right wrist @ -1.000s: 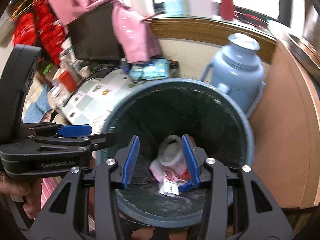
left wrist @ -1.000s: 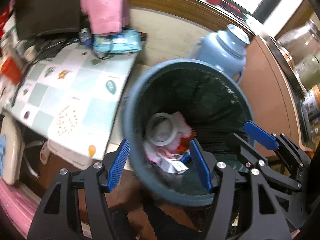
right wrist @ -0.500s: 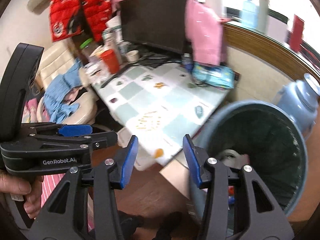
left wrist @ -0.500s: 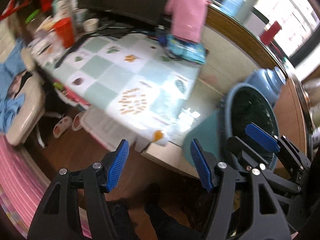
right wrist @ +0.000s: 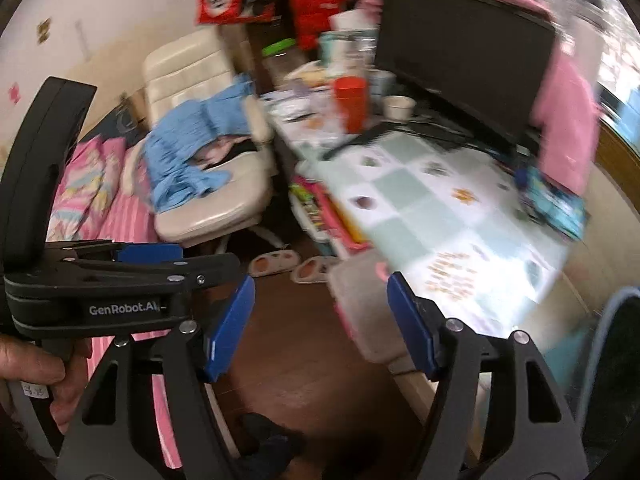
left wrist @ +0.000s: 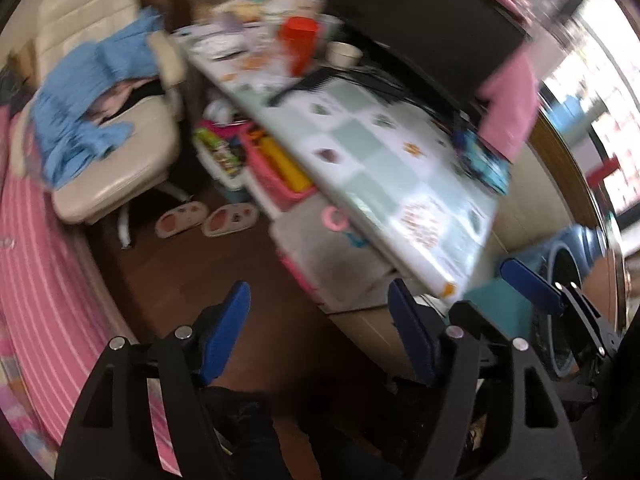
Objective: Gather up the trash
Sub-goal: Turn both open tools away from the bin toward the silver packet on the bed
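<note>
Blue-padded left gripper (left wrist: 318,336) and right gripper (right wrist: 320,326), both spread wide and empty, above brown floor. Dark bin (right wrist: 618,364) at far right beside the checked table (right wrist: 448,216); among the blurred clutter, perhaps trash: a small white cup (right wrist: 397,106). Probably light, thin-walled, crushable; best pinched gently across the rim.

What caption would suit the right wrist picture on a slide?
Open right gripper facing a cluttered desk and cream chair, empty.
</note>
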`<state>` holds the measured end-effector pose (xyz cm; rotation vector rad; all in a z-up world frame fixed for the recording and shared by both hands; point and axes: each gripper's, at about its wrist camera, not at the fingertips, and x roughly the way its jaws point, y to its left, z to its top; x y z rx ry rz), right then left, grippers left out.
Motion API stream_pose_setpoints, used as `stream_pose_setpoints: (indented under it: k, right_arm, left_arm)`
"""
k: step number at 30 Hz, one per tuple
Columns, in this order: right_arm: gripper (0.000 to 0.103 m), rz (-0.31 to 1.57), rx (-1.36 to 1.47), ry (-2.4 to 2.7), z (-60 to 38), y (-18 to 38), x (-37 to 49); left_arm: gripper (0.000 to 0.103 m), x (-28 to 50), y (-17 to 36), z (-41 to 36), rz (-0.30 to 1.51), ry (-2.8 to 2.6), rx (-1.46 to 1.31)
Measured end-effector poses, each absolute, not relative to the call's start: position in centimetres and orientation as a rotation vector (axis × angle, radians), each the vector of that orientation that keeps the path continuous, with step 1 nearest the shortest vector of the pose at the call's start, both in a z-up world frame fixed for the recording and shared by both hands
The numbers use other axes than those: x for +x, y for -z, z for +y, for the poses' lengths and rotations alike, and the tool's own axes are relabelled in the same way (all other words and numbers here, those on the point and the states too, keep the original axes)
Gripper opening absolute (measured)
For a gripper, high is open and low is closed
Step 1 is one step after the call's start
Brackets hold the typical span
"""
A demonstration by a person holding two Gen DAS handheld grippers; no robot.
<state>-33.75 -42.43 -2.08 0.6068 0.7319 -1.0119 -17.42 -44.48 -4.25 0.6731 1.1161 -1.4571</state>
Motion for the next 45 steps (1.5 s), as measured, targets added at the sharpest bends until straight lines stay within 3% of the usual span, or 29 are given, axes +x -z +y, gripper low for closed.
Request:
stream_pose_setpoints:
  k: [9, 19, 31, 45]
  right_arm:
    - [0.077, 0.783, 0.486, 0.791, -41.9, 2.3, -15.9]
    - [0.082, 0.793, 0.351, 0.536, -38.5, 1.5, 1.4]
    - [0.082, 0.820, 0.244, 0.281, -35.0, 1.8, 13.9]
    - [0.083, 0.878, 0.209, 0.071, -38.0, 4.5, 30.6]
  left_arm:
    - [0.071, -0.1, 4.9, -40.6, 1.158, 1.238, 0.504]
    - [0.088, 16.2, 3.9, -32.0, 1.144, 0.945, 0.293]
    - [0.088, 26.1, 4.6, -24.2, 1.164, 0.679, 0.114]
    - [0.089, 39.2, 7.5, -22.5, 1.199, 0.436, 0.012]
